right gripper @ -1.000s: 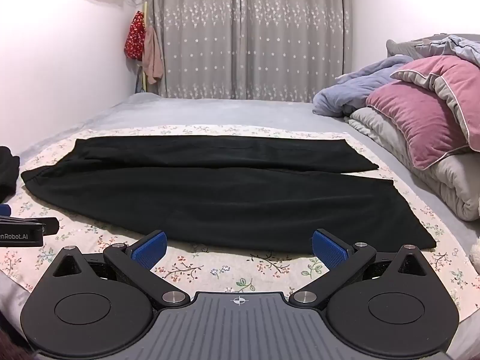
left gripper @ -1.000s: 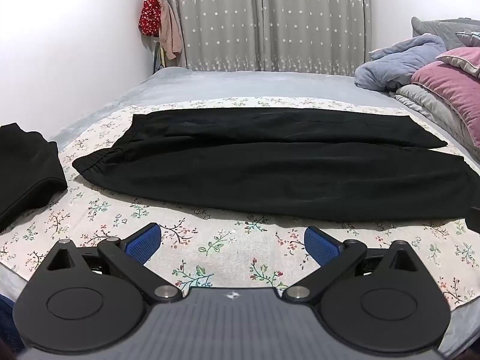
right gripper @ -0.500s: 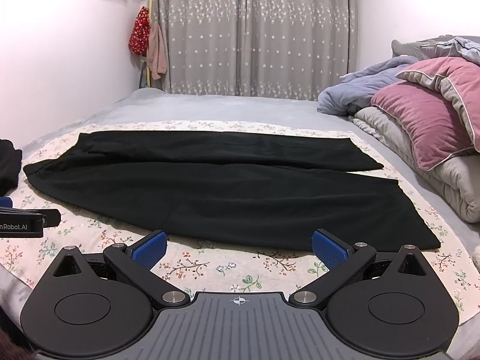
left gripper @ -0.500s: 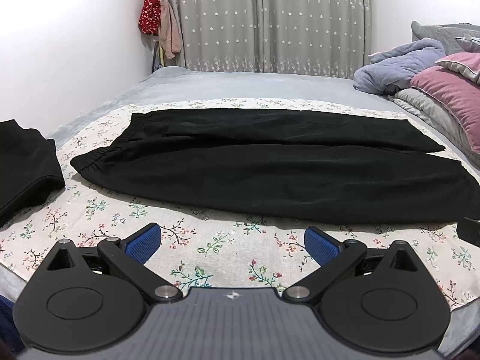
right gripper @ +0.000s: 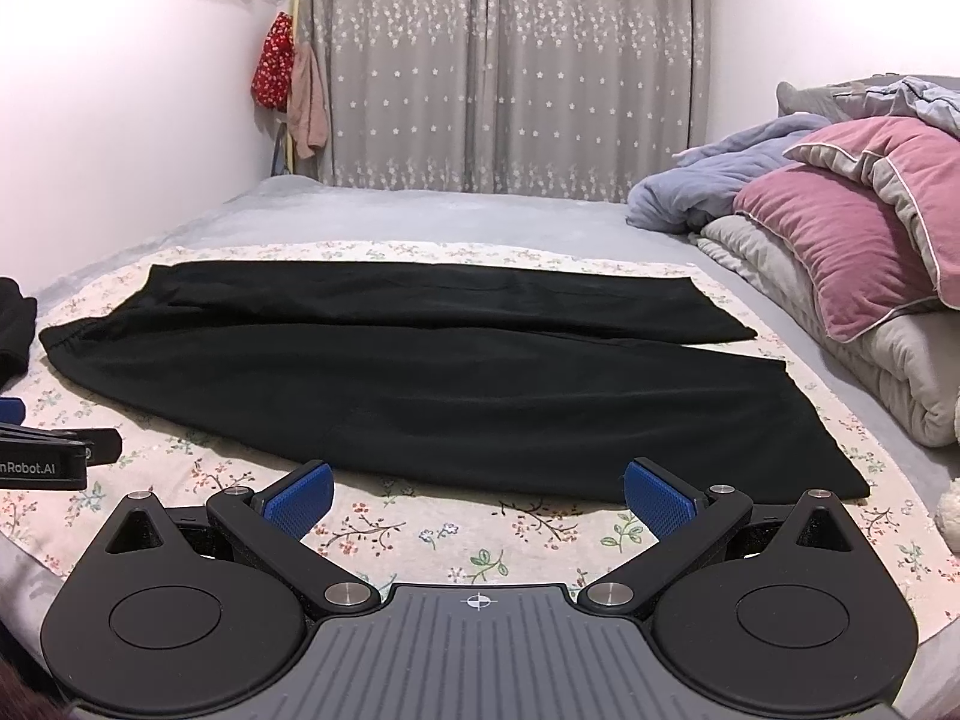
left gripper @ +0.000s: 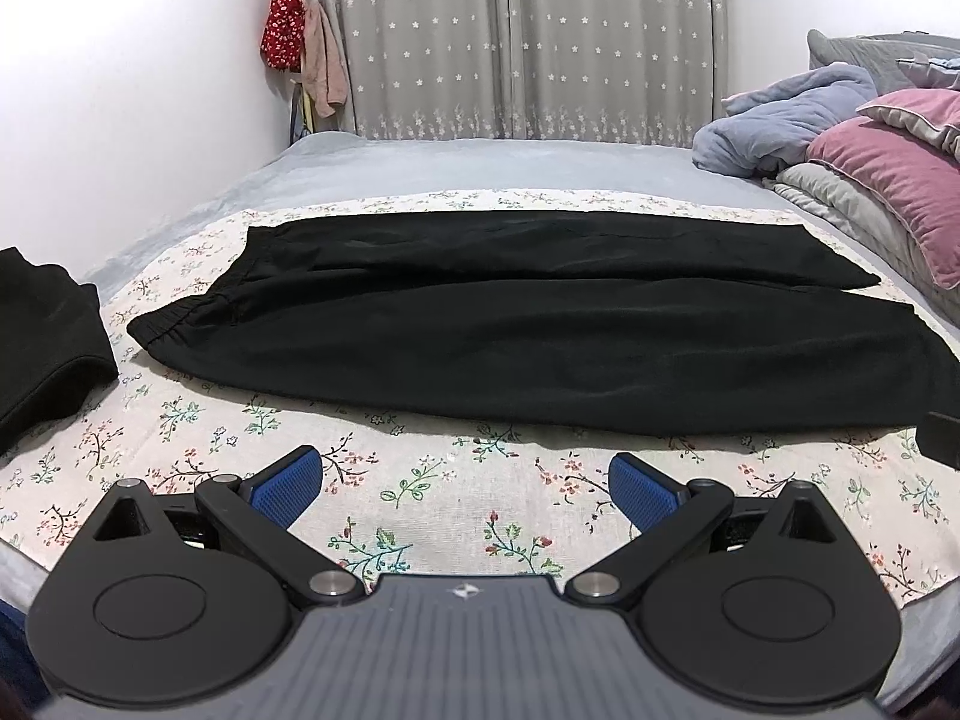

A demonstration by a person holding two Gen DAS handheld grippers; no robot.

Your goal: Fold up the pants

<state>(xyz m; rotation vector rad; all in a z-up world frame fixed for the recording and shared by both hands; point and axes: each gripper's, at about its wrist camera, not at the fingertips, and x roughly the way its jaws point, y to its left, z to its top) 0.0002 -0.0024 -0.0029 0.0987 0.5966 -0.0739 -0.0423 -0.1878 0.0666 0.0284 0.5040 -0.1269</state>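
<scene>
Black pants [left gripper: 540, 324] [right gripper: 420, 372] lie flat across a floral sheet [left gripper: 420, 480] on the bed, waistband to the left, both legs running right with a narrow split between them. My left gripper [left gripper: 465, 489] hovers open over the sheet just short of the pants' near edge. My right gripper [right gripper: 477, 498] is open too, in front of the near leg's lower half. Nothing sits between either pair of blue pads. In the right wrist view the left gripper's body [right gripper: 54, 450] shows at the left edge.
Another black garment [left gripper: 42, 336] lies at the sheet's left end. Pink pillow [right gripper: 840, 240], grey quilt and a blue blanket [right gripper: 708, 192] pile up on the right. Grey curtains [left gripper: 516, 42] and clothes hanging [left gripper: 300, 60] stand behind the bed.
Both grippers have drifted slightly and tilted, so the pants sit a little lower and nearer in both views. The jaws stay open; the pants have not moved.
</scene>
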